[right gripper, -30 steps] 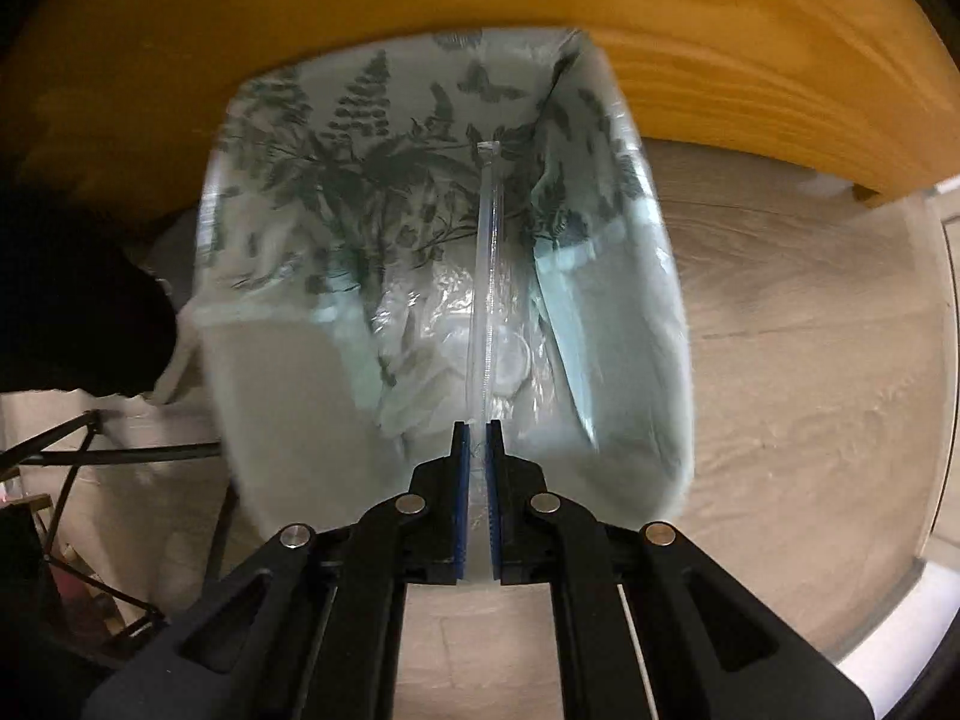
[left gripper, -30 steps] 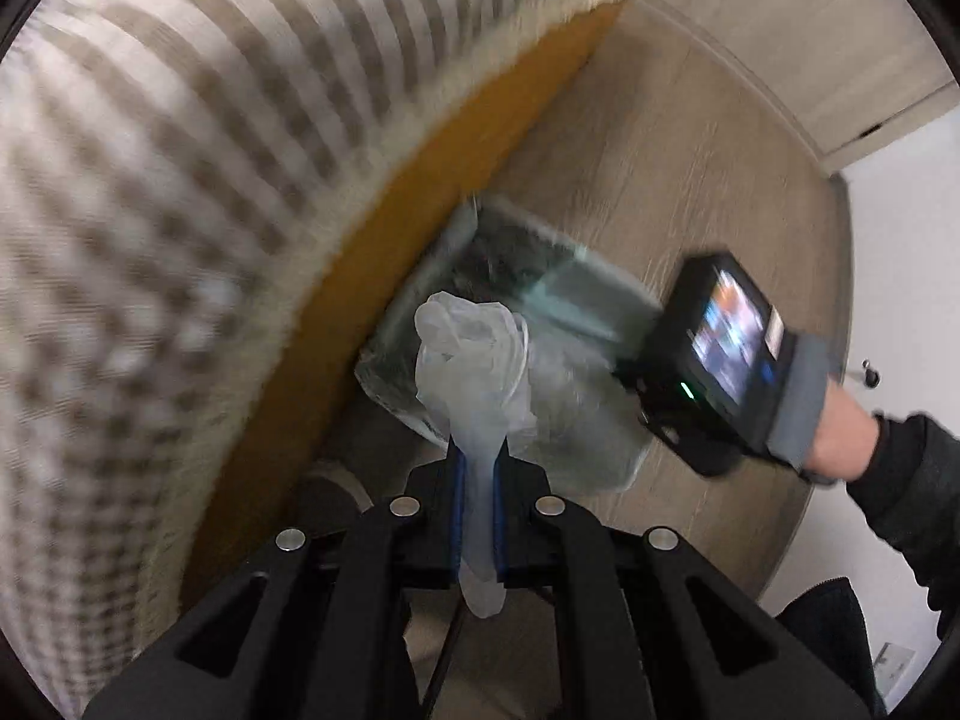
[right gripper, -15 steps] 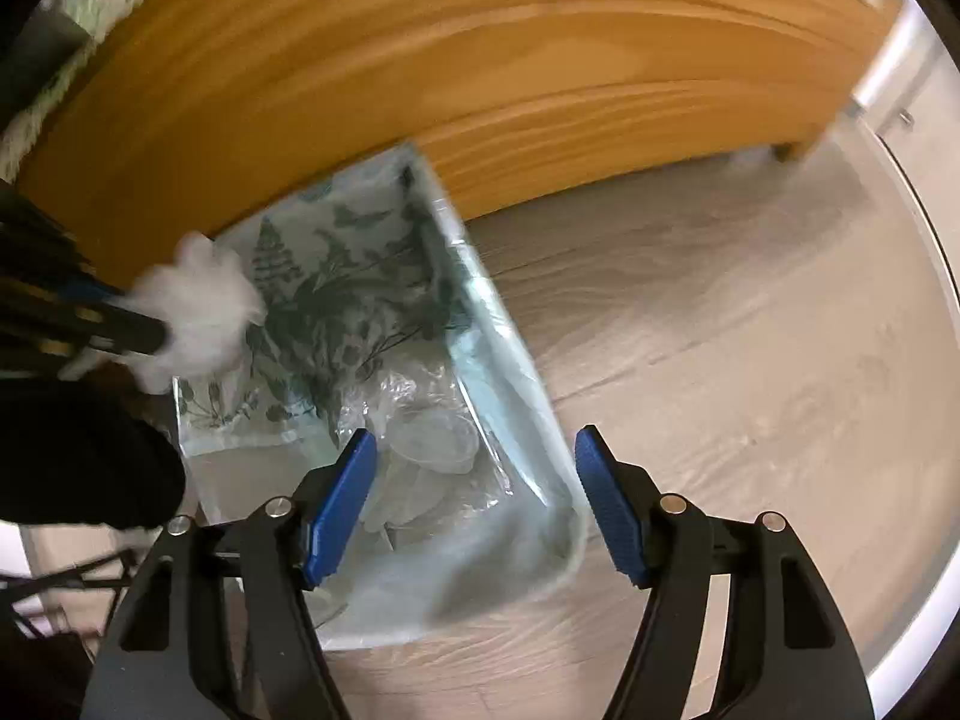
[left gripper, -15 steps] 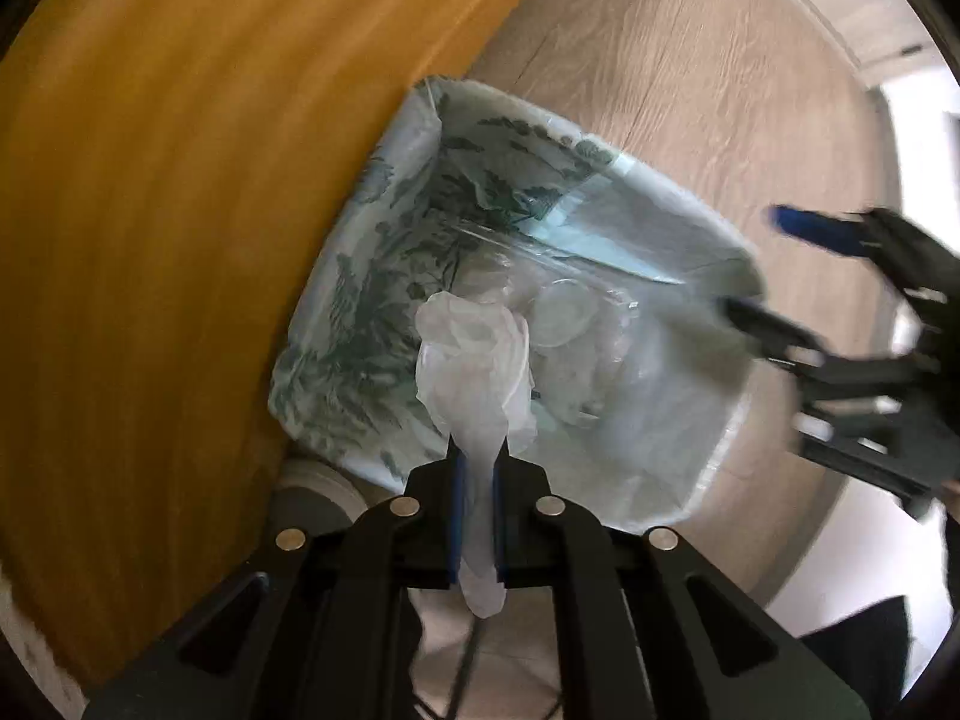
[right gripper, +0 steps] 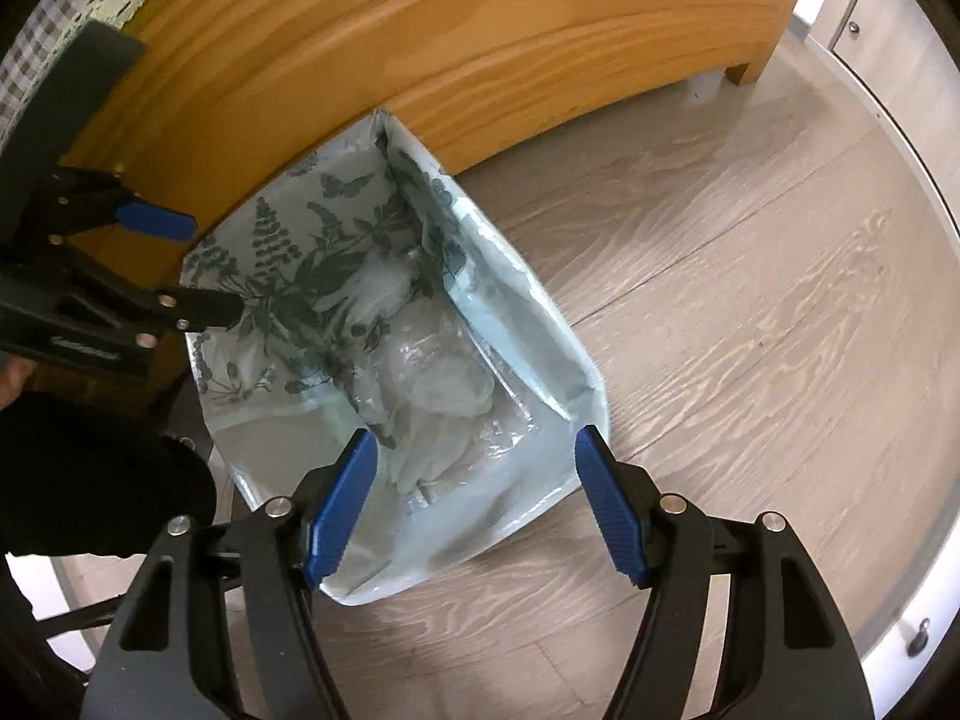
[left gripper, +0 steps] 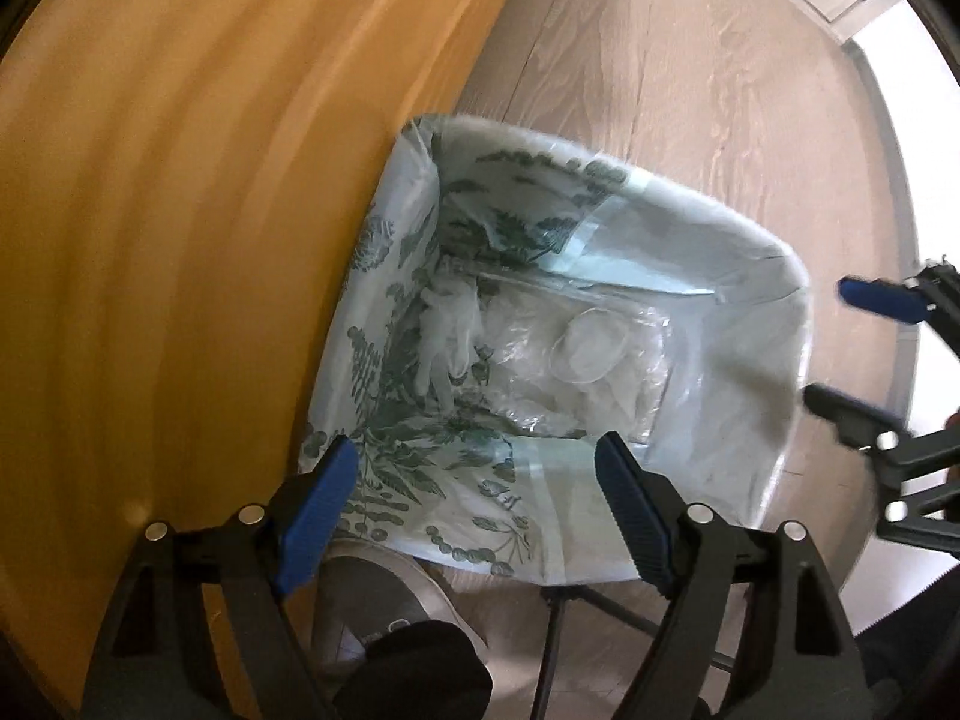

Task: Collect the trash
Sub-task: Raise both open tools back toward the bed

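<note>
From my left wrist view the bag (left gripper: 600, 300) stands open mid-frame on the floor (left gripper: 690, 60), its left side against the wooden panel (left gripper: 180, 210) that fills the left of the frame; a glove (left gripper: 444, 336) lies inside at the bag's left wall, with clear wrappers (left gripper: 594, 354) just right of it. My left gripper (left gripper: 474, 480) hangs over the bag's lower edge, jaws opening with nothing between them, and my right gripper (left gripper: 840, 348) sits at the right edge, just beyond the bag's rim. From my right wrist view the bag (right gripper: 528, 330) runs from centre to lower middle, the panel (right gripper: 480, 30) across the top, the floor (right gripper: 750, 270) to the right, my right gripper (right gripper: 474, 498) over the bag's near end and the left gripper (right gripper: 198, 264) at the left edge over the bag's far corner.
</note>
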Available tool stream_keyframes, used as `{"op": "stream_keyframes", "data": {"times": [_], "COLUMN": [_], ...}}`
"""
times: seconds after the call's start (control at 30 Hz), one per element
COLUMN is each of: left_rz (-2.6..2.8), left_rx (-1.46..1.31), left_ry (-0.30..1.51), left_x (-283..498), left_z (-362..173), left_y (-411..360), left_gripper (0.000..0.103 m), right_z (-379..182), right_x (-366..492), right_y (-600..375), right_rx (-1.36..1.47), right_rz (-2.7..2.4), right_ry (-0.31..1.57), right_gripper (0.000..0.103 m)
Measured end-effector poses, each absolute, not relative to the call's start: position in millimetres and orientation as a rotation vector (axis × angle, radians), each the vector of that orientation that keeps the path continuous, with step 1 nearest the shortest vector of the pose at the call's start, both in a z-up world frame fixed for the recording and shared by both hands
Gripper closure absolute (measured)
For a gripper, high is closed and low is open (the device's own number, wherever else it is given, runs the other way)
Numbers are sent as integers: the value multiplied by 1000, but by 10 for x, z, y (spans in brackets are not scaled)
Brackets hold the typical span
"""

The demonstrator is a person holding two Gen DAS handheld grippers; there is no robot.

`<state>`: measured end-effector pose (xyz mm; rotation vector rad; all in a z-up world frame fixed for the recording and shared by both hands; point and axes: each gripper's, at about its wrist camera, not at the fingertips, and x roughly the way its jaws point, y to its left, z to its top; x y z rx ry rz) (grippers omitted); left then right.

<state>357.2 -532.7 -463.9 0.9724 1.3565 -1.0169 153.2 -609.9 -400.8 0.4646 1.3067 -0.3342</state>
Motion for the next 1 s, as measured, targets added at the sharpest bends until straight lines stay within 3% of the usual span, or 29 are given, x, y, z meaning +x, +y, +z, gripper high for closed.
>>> {"op": "stream_keyframes", "data": {"times": [0.07,0.13,0.33,0.6,0.83,1.0], "left_rz": [-1033,-1043,-1070,-1158,-1037,-872], "left_rx": [947,910,773,592,352,214], "left_ry": [1364,1400,1412,1219,944,844], "left_x": [3542,3529,3479,3308,3603,3876], "left_z": [-4520,-4392,-3906,-2799,-1554,-1147], "left_y": [-5293,-5264,-5109,-4705,-3587,-2793], "left_gripper": [24,16,15,15,14,10], "right_z": [-3962,-3904,-3653,-3061,-2219,-1533], "right_x": [1557,1600,1636,1541,1783,2218], "right_y": [-6043,-5998,-5900,-5864,-5630,-5232], "right_rx": [450,441,390,289,169,131], "right_rz": [-332,-324,-344,-447,-494,-400], "right_ry": [1307,1299,1283,1246,1101,934], "right_gripper": [37,37,37,37,34,33]}}
